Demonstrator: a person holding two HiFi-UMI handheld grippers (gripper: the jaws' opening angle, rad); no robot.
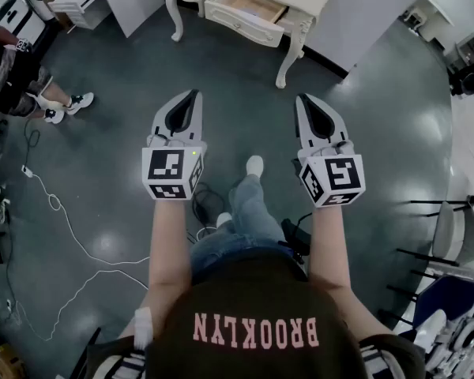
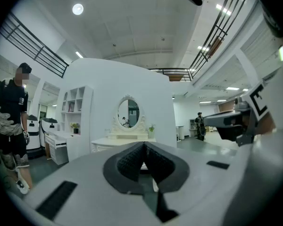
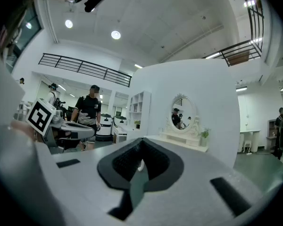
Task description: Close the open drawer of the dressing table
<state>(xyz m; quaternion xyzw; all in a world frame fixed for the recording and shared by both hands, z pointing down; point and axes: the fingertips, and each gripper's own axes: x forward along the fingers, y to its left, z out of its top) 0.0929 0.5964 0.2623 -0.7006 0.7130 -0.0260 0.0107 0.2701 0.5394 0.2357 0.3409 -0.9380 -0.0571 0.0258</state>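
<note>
The white dressing table [image 1: 304, 2] stands at the top of the head view with its drawer [image 1: 251, 8] pulled out, the wooden inside showing. Both grippers are held level over the floor, well short of the table. My left gripper [image 1: 192, 95] is shut with nothing in it, and so is my right gripper [image 1: 302, 99] beside it. In the left gripper view the shut tips [image 2: 144, 147] point at the table with its oval mirror [image 2: 129, 113]. The right gripper [image 3: 140, 144] sees the mirror [image 3: 181, 114] off to the right.
A person in black [image 1: 24, 81] stands at the left near a white cabinet [image 1: 75, 2]. White cables [image 1: 55, 204] trail over the dark floor on the left. Chairs [image 1: 450, 235] stand at the right. My own feet [image 1: 254, 164] are below the grippers.
</note>
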